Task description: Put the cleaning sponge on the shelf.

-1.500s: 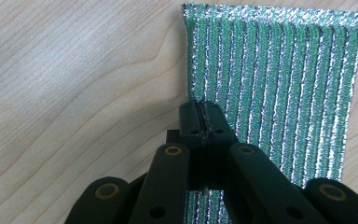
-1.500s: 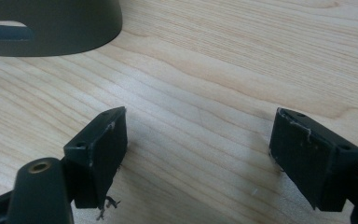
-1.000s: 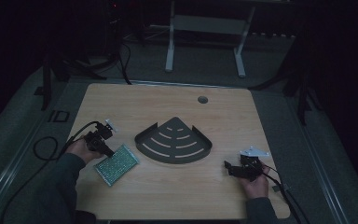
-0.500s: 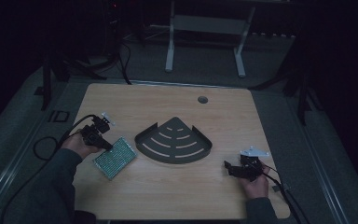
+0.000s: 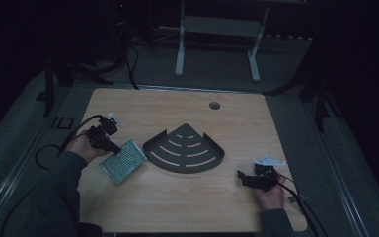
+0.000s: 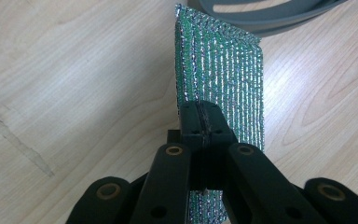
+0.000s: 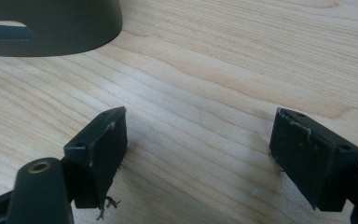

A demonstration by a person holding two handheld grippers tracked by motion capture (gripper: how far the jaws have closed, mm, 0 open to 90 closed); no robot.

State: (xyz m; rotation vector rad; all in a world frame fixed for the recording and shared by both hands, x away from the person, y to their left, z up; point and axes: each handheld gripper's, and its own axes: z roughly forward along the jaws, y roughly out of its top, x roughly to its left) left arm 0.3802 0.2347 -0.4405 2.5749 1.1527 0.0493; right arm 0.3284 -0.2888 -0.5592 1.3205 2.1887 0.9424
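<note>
A green glittery sponge-like pad (image 5: 124, 161) lies at the table's left, and my left gripper (image 5: 112, 146) is shut on its near edge. In the left gripper view the pad (image 6: 223, 79) stands on edge, pinched between the closed jaws of the left gripper (image 6: 200, 122). A dark grey fan-shaped tray (image 5: 184, 149) with curved slots sits at the table's middle; its rim (image 6: 270, 14) lies just beyond the pad. My right gripper (image 5: 243, 178) rests low at the front right, open, and in the right gripper view it (image 7: 198, 140) has bare wood between its pads. The tray's wall (image 7: 51, 28) is ahead of it to the left.
The wooden table (image 5: 237, 123) has a round cable hole (image 5: 214, 105) near its far edge. A white-legged frame (image 5: 217, 44) stands on the floor behind. Cables trail from both grippers off the table's sides.
My left gripper has shifted slightly with the green pad, carrying it closer to the tray. The right gripper has stayed where it was.
</note>
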